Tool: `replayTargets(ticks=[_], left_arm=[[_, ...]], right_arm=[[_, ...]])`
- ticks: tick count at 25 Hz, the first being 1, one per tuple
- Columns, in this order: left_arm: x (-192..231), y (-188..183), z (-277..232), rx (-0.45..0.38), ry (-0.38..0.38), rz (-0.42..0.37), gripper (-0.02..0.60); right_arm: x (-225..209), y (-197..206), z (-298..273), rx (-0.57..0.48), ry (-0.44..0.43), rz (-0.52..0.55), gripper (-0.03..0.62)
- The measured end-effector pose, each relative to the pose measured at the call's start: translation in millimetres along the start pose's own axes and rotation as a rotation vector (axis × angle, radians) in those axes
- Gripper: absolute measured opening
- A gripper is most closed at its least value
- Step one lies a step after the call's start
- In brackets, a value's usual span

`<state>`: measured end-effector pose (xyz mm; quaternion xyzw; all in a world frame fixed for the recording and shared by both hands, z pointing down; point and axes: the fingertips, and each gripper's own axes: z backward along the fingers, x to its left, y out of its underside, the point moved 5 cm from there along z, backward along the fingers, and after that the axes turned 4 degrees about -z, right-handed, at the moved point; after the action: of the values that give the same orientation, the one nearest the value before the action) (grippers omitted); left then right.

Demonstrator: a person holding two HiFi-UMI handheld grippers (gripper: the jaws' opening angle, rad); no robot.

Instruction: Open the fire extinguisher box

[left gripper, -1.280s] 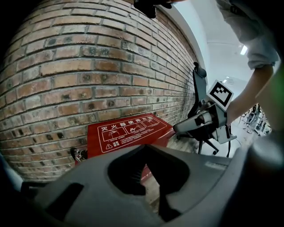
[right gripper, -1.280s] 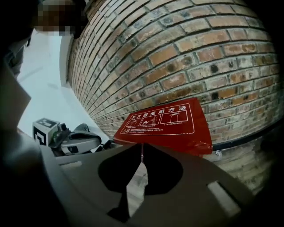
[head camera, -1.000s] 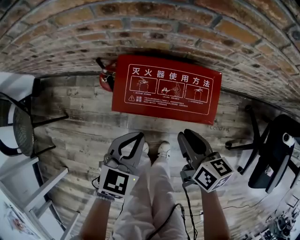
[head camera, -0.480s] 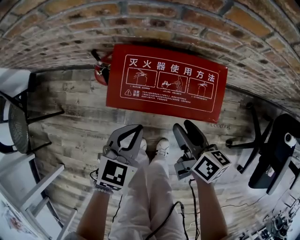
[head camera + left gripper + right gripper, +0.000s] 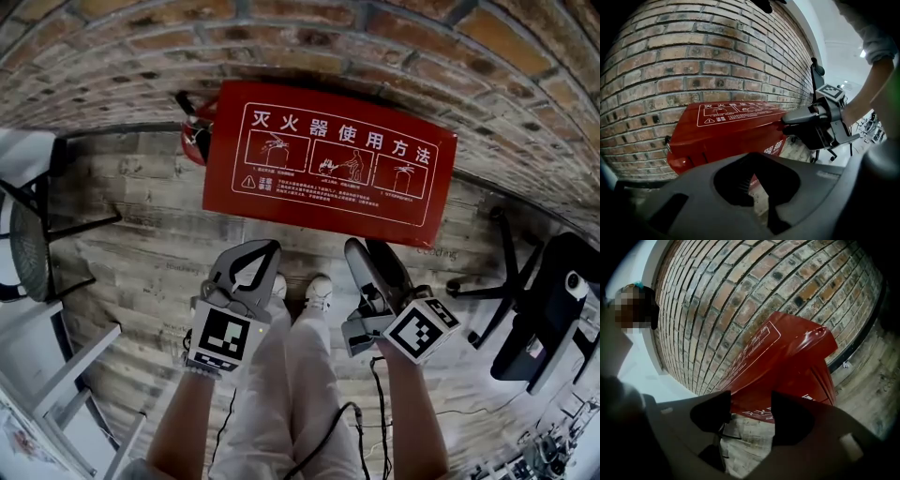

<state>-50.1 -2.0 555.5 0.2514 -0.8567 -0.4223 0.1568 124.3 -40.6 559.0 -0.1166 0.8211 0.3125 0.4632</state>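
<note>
The red fire extinguisher box stands on the floor against the brick wall, its lid with white instruction print closed. My left gripper hovers just in front of the box's near edge, left of centre, jaws together and empty. In the left gripper view the box fills the middle. My right gripper hangs close to the box's front edge, right of centre. Its jaws have just been opening and stand apart with nothing between them. The right gripper view shows the box's corner beyond them.
A red extinguisher stands by the box's left end. A black wire chair is at the left, an office chair at the right. The person's shoes are below the box, and white furniture sits at lower left.
The right gripper's jaws have spread apart and the gripper has rolled. Both grippers have sunk a little toward the box, which now looks larger in the head view.
</note>
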Motion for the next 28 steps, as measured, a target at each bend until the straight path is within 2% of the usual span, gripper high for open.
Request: replayTargets(ticks=[14, 28], left_arm=[[1, 2, -19, 0.013, 0.004, 0.011, -0.002], [7, 2, -28, 0.014, 0.008, 0.024, -0.002]], right_arm=[[7, -6, 7, -0.015, -0.026, -0.023, 0.216], [21, -11, 17, -0.013, -0.036, -0.015, 0.198]])
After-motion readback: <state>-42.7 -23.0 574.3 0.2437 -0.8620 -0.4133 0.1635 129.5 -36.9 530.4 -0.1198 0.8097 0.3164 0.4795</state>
